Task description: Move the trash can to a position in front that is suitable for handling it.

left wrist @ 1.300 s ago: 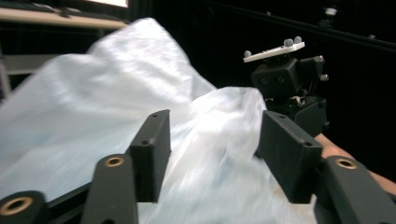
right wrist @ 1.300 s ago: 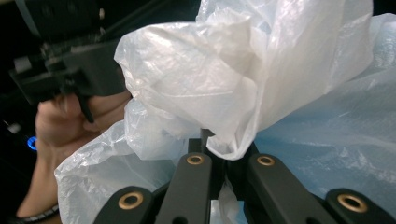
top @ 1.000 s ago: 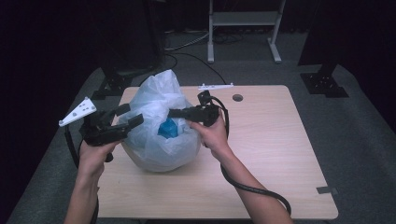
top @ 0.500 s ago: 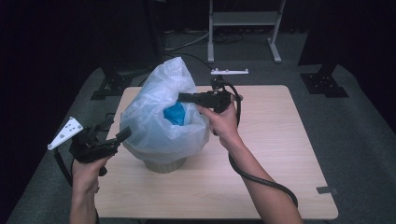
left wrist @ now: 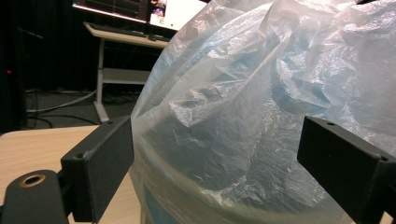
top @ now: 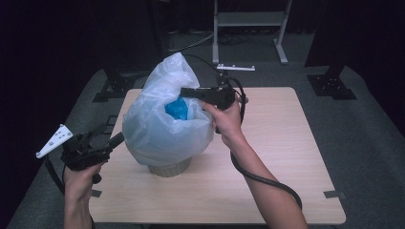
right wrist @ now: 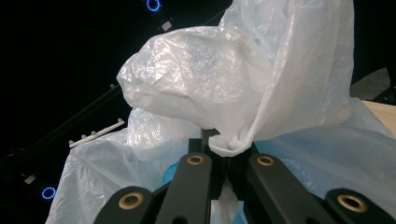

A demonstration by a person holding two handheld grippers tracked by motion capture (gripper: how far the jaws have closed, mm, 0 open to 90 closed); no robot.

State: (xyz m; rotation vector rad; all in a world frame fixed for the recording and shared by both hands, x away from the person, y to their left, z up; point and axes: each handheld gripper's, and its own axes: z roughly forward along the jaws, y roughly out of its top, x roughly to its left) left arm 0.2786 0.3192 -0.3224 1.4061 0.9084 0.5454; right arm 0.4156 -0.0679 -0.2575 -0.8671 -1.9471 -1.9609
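Note:
A translucent white plastic bag (top: 162, 129) lines a small beige bin (top: 169, 168) at the middle of the table, with something blue (top: 177, 109) inside. My right gripper (top: 184, 90) is shut on a gathered fold of the bag's rim and holds it up; in the right gripper view that fold (right wrist: 224, 93) bunches over the closed jaws (right wrist: 226, 149). My left gripper (top: 111, 133) sits low at the bag's left side, and its jaws have just been opening. The bag's wall (left wrist: 243, 116) bulges ahead of my left gripper (left wrist: 219, 149), and its pads do not press on it.
The wooden table (top: 286, 143) has bare surface to the right and front of the bin. A tape mark (top: 334, 194) lies near its right front corner. Behind the table are black stand feet (top: 332, 86), a white strip (top: 236, 67) and a metal frame (top: 248, 19).
My left gripper has left the bag's side and drawn back down to the lower left. My right gripper has lifted the bag's rim, and the bag stands taller.

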